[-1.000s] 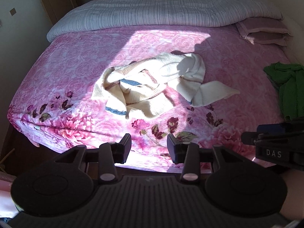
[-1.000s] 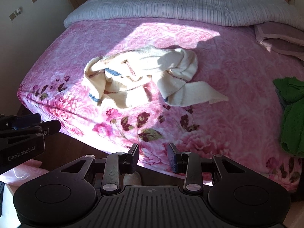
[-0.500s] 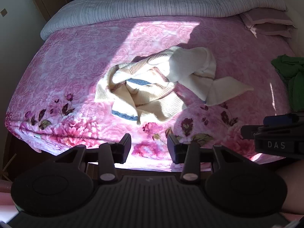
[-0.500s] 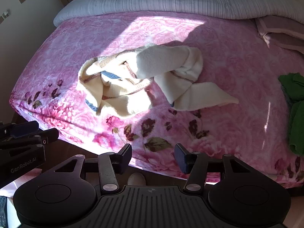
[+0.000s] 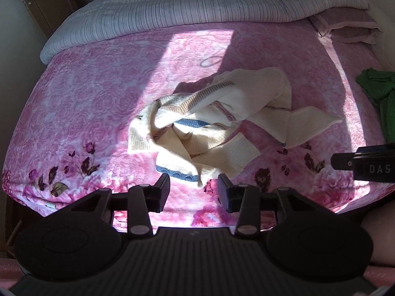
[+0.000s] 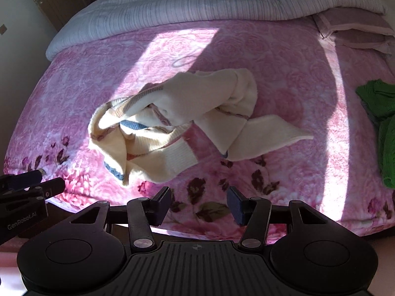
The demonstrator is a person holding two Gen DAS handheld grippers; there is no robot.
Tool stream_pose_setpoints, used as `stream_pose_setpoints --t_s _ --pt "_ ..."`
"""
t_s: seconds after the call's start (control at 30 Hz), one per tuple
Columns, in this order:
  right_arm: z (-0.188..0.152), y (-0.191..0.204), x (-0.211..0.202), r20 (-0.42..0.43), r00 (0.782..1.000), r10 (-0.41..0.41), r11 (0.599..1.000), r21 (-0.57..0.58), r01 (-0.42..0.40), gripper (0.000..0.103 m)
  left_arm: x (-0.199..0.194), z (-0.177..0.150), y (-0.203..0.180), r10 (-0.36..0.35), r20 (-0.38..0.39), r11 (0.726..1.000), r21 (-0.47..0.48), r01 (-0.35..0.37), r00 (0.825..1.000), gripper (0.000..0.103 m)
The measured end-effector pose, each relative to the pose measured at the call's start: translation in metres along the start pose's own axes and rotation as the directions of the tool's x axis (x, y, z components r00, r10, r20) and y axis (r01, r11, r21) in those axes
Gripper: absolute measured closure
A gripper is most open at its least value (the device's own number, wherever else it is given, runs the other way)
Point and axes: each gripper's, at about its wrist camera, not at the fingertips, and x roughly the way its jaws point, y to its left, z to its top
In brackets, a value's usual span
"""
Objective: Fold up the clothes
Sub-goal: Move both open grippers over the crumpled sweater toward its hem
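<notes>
A crumpled cream sweater (image 5: 217,125) (image 6: 172,123) with blue and tan trim lies in a heap on the pink floral bedspread (image 5: 86,103) (image 6: 284,79), one sleeve stretched out to the right. My left gripper (image 5: 193,191) hangs open just short of the sweater's near hem, nothing between its fingers. My right gripper (image 6: 198,206) is open too, over the bed's near edge, a little short of the sweater. Each gripper shows at the edge of the other's view.
A green garment (image 5: 380,91) (image 6: 380,123) lies at the bed's right side. A striped grey quilt (image 5: 197,2) is rolled along the far end, with a mauve pillow (image 6: 358,32) at the far right. A wooden door (image 5: 39,2) stands far left.
Both grippers have moved forward toward the bed, so the sweater looks larger and nearer. The right gripper's fingers have spread wider. The sweater has not moved.
</notes>
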Motion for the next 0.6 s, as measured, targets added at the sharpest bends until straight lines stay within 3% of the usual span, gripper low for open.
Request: stream_pose_setpoints --t_s 0.3,0.6 --pt "0.014 -0.035 0.022 -0.002 0.999 -0.046 0.996 0.071 0.046 0.049 0.035 0.008 0.029 -0.010 -0.055 0.998 -0.055 0.007 0.998 0.065" --pt "0.066 -0.073 0.071 -0.008 1.000 0.000 0.997 0.071 0.001 0.049 0.081 0.059 0.052 0.022 -0.072 0.989 -0.144 -0.032 0.997 0.064"
